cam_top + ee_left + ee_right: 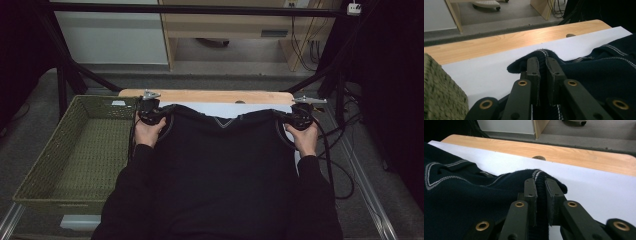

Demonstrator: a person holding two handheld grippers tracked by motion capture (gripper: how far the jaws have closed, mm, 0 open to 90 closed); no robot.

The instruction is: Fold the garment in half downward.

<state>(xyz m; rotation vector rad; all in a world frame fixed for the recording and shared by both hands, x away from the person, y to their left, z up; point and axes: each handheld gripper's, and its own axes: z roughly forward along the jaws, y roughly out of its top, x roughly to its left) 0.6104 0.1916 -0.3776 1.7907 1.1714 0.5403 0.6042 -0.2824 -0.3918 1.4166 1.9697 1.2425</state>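
A dark navy sweater with a pale-stitched V-neck is spread between my two hands over the white sheet on the table. My left gripper holds its left shoulder, and the left gripper view shows the jaws pinching a fold of the knit. My right gripper holds the right shoulder the same way, the cloth squeezed between its jaws. Both shoulder edges are lifted a little off the white sheet.
A green woven basket stands at the table's left side, close to my left hand. The wooden table edge runs along the back, with a small hole in it. Black frame bars and cables flank the right side.
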